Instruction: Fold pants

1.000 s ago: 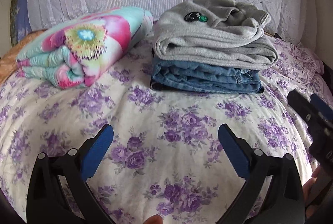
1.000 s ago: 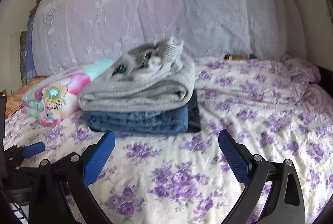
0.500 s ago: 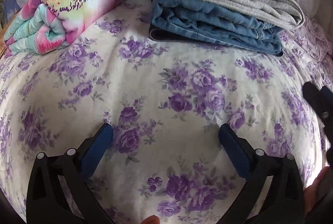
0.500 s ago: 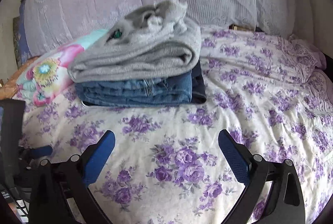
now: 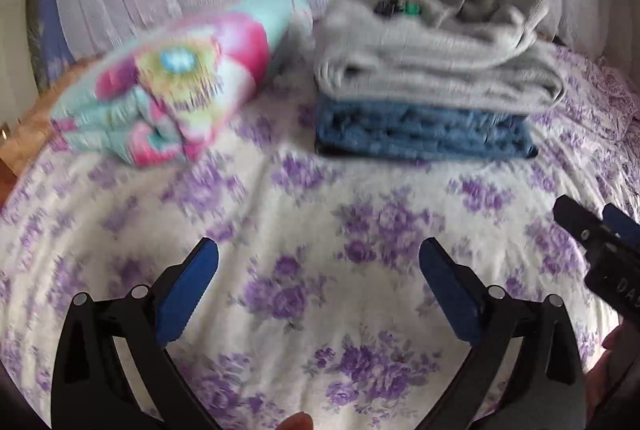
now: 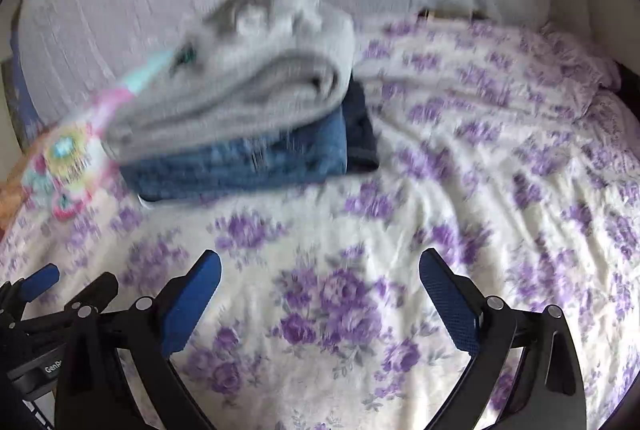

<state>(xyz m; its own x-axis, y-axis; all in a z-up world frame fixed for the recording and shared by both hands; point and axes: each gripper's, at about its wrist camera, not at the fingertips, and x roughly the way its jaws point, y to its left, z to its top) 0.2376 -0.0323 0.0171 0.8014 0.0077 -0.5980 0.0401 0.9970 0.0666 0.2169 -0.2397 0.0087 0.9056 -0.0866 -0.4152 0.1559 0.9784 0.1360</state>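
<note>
I'm holding both grippers empty over the bed: left gripper (image 5: 318, 266) fingers spread wide, right gripper (image 6: 320, 270) same, nothing between them. Both views are motion-blurred. Jeans (image 5: 420, 132) are sitting folded at upper centre of the left view, under a grey folded garment (image 5: 436, 70), the stack resting on the floral sheet (image 5: 312, 214). I can't tell which of the two counts as the pants, or whether either needs folding; my read is I'm between steps, either done or about to pull a piece off the stack. Next move needs an approach to the stack's front edge. Rolled blanket (image 5: 168, 90) is just beside the stack at upper left, so room is tight there; open sheet is filling the lower frame and right half of the right view.
</note>
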